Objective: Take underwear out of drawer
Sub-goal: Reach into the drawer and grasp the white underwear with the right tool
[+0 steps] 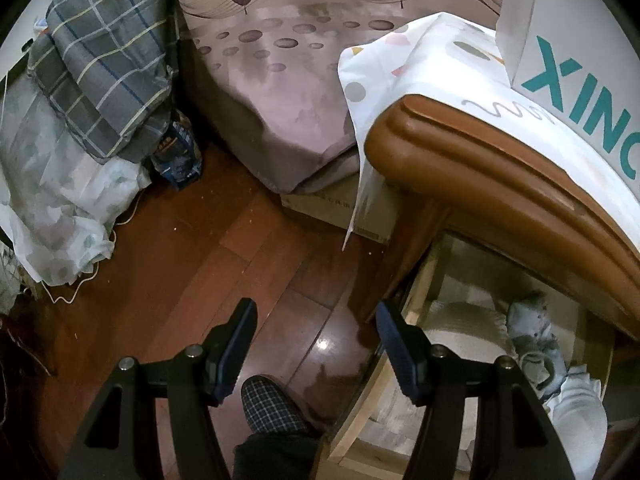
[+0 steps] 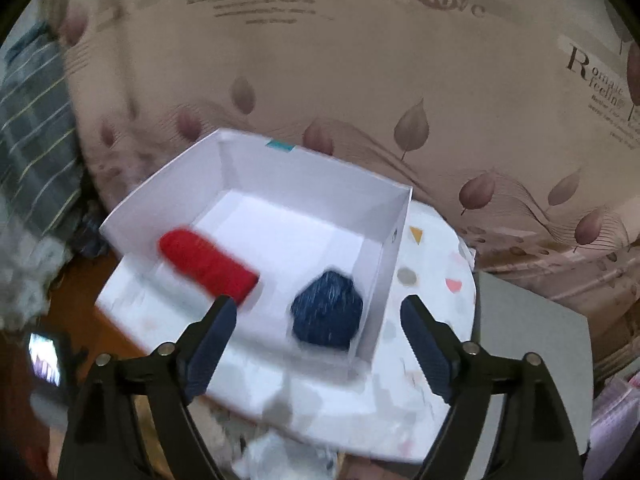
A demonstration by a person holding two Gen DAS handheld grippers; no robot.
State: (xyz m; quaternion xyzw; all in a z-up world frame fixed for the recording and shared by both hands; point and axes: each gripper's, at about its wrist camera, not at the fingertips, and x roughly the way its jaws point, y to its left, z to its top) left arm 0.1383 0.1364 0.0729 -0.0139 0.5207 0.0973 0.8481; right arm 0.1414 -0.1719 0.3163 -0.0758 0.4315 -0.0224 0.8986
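In the left wrist view the drawer [image 1: 360, 412] stands pulled out under the brown wooden cabinet top [image 1: 480, 168]. It holds folded light clothes, among them a pale blue-grey piece [image 1: 532, 336] and a white one [image 1: 580, 408]. My left gripper [image 1: 316, 306] is open and empty over the floor just left of the drawer. In the right wrist view my right gripper [image 2: 318, 300] is open above a white box [image 2: 384, 260] on the patterned cloth [image 2: 432, 280]. A red roll [image 2: 208, 266] and a dark blue bundle [image 2: 328, 312] lie inside the box; the pads touch neither.
A bed with a leaf-print sheet [image 1: 280, 92] lies behind, with a cardboard box [image 1: 332, 208] under it. A plaid quilt [image 1: 104, 60] and a plastic bag [image 1: 56, 200] pile up at left. A person's checked slipper [image 1: 272, 408] stands on the wood floor [image 1: 224, 256]. A lit phone screen [image 2: 44, 364] shows low left.
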